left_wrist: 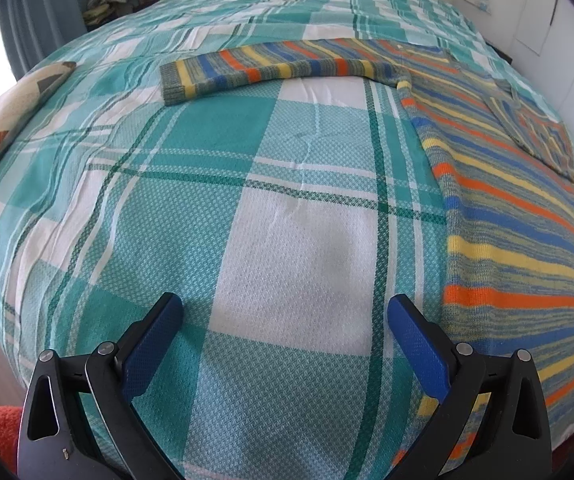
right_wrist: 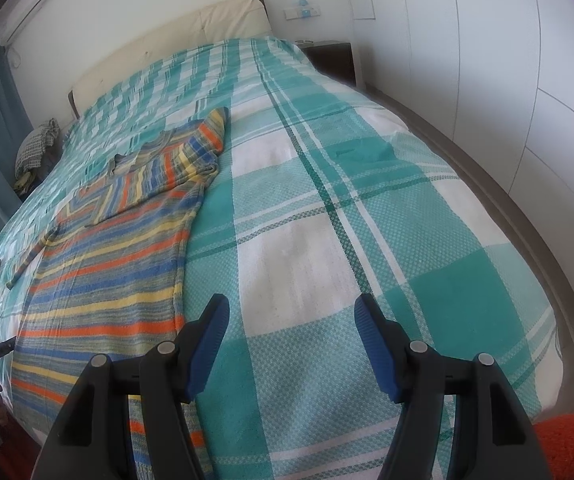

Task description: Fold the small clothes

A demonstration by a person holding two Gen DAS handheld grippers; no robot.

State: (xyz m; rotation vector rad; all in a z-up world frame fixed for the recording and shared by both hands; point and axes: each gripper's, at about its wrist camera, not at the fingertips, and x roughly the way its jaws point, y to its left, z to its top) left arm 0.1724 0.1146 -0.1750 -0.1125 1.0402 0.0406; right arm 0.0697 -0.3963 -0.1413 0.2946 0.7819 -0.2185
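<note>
The striped knit sweater (left_wrist: 519, 216) lies flat on the bed's teal plaid bedspread (left_wrist: 247, 184), one sleeve (left_wrist: 271, 68) stretched out sideways and the other already folded across its chest, probably to narrow it for folding. The left gripper (left_wrist: 285, 320) and right gripper (right_wrist: 291, 320) flank its hem, fingers apart and gripping nothing, seemingly ready to fold next.

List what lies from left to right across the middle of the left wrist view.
Patterned cushion at the left edge → bare checked bedspread → outstretched sleeve of the striped sweater → sweater body at the right edge. The open left tongs hang in front, holding nothing.
</note>
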